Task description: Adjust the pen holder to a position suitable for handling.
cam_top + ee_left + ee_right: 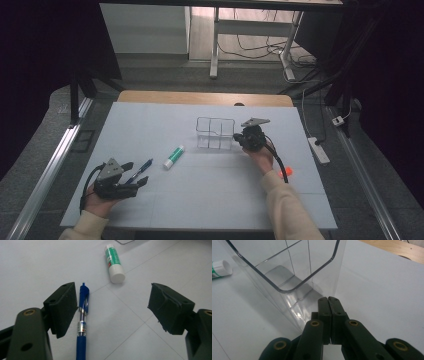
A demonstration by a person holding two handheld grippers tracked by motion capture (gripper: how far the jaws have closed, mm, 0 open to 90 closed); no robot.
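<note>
Pen (82, 315) is light, stiff, slick: take its barrel with your open left gripper (111, 312); your right gripper (329, 302) is closed, empty.

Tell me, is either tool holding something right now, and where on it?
Nothing is held. The left tool is open around the blue pen, not pressing it. The right tool is shut empty, its tips against the clear organizer's corner wall.

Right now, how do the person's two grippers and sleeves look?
Both grippers, left gripper and right gripper, are black, each with a grey three-cornered plate on top and a black cable trailing back. The jaws are blocky black pads on arms with brass-coloured rivets. The person wears cream sleeves.
</note>
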